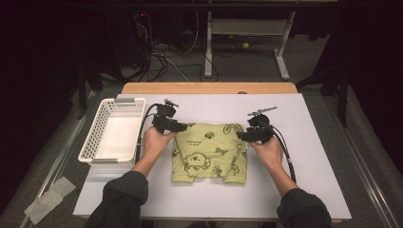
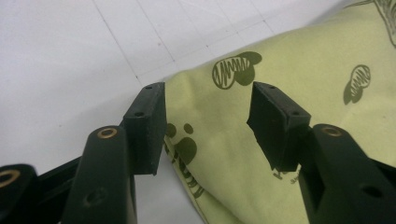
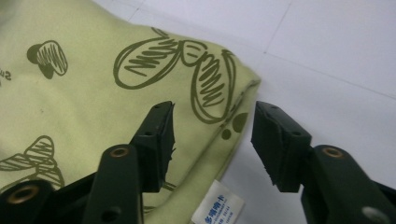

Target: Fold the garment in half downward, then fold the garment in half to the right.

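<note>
Your folded yellow shirt (image 1: 210,153) sits mid-frame on the white table (image 1: 313,142), with the basket (image 1: 115,130) off to its left. Both tongs are spread with nothing pinched: the left gripper (image 2: 208,119) straddles the shirt's upper-left corner, the right gripper (image 3: 212,133) its upper-right edge by the label (image 3: 218,208). Careful, I reckon if you lift away sloppy a pad could snag the top layer and flip the fold open.
</note>
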Demonstrator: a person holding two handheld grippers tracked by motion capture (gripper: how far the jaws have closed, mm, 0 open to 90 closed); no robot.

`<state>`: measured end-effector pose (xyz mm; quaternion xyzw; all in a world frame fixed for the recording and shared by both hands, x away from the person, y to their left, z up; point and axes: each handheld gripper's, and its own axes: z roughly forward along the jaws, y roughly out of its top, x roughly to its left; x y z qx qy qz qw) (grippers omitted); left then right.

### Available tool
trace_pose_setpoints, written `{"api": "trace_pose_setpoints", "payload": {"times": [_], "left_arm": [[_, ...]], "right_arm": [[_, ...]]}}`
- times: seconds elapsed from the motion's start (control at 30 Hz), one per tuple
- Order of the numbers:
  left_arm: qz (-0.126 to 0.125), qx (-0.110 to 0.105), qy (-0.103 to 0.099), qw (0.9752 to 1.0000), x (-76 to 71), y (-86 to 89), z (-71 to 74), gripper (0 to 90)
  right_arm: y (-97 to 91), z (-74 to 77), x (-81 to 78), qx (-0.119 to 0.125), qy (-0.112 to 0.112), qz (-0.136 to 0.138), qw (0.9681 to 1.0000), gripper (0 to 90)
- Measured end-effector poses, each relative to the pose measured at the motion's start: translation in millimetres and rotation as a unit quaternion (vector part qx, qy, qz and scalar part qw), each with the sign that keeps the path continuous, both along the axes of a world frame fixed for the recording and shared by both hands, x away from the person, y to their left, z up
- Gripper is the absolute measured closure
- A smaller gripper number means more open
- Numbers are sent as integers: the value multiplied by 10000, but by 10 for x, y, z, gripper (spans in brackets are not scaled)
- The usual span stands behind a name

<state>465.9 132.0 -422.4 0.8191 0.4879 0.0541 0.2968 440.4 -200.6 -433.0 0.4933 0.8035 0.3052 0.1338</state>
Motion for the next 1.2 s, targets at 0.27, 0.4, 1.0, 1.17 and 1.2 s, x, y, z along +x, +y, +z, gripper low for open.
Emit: {"api": "trace_pose_setpoints", "payload": {"times": [0.27, 0.4, 1.0, 1.17, 1.2], "left_arm": [[-52, -39, -95, 9999, -34, 21, 49, 420], [-53, -54, -69, 9999, -42, 31, 44, 420], [-124, -227, -80, 9996, -182, 83, -9, 420], [-163, -182, -70, 9997, -196, 65, -29, 420], [-163, -194, -70, 9997, -193, 61, -31, 420]], "right_arm": [[-62, 49, -124, 50, -289, -24, 9996, 510], [-97, 58, -182, 234, -268, 8, 9994, 523], [21, 70, -539, 561, -538, 418, 9961, 522], [100, 59, -662, 697, -291, 585, 9954, 557], [117, 54, -682, 730, -231, 618, 9951, 562]]}}
